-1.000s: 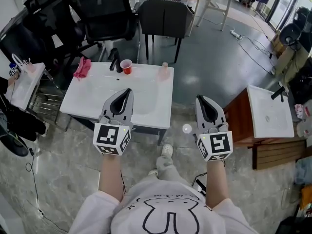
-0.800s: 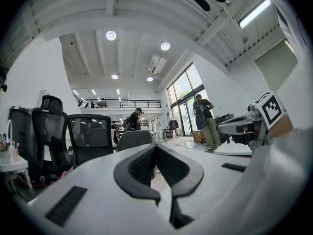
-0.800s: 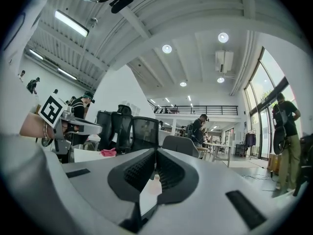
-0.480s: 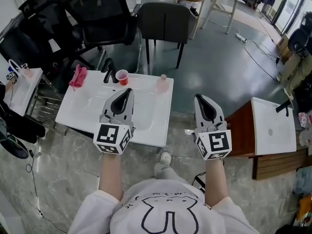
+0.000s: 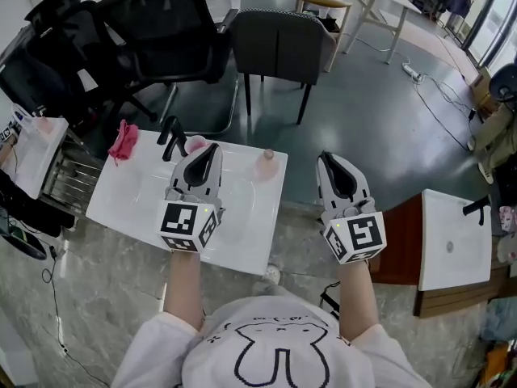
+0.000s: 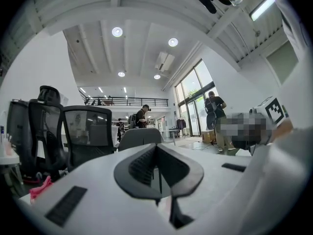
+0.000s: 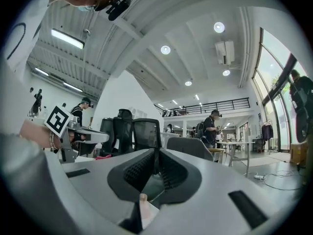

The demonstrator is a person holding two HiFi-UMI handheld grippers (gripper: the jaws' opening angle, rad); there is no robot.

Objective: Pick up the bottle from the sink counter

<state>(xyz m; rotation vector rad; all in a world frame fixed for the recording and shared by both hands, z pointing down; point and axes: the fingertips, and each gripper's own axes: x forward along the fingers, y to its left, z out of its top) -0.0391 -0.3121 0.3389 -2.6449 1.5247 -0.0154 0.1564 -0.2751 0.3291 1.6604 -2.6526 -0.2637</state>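
Note:
The bottle (image 5: pixel 268 164), small and pale pink, stands near the far right edge of the white sink counter (image 5: pixel 145 217). My left gripper (image 5: pixel 212 149) hovers over the counter's basin, left of the bottle, with its jaws shut and nothing in them. My right gripper (image 5: pixel 327 158) hangs off the counter's right side, over the floor and right of the bottle, also shut and empty. In the left gripper view the left gripper (image 6: pixel 157 148) shows its jaws pressed together. The right gripper (image 7: pixel 156 153) looks the same in its own view, with a small pinkish top (image 7: pixel 143 202) showing under the jaws.
A black faucet (image 5: pixel 170 136), a red cup (image 5: pixel 196 144) and a pink cloth (image 5: pixel 123 140) sit along the counter's far edge. Office chairs (image 5: pixel 161 31) stand behind it. A second white basin on a wooden stand (image 5: pixel 448 237) is at the right. People stand in the background.
The sink counter has come nearer and lower in the head view, and now lies under the left gripper. Both grippers stay shut and keep their places in the picture.

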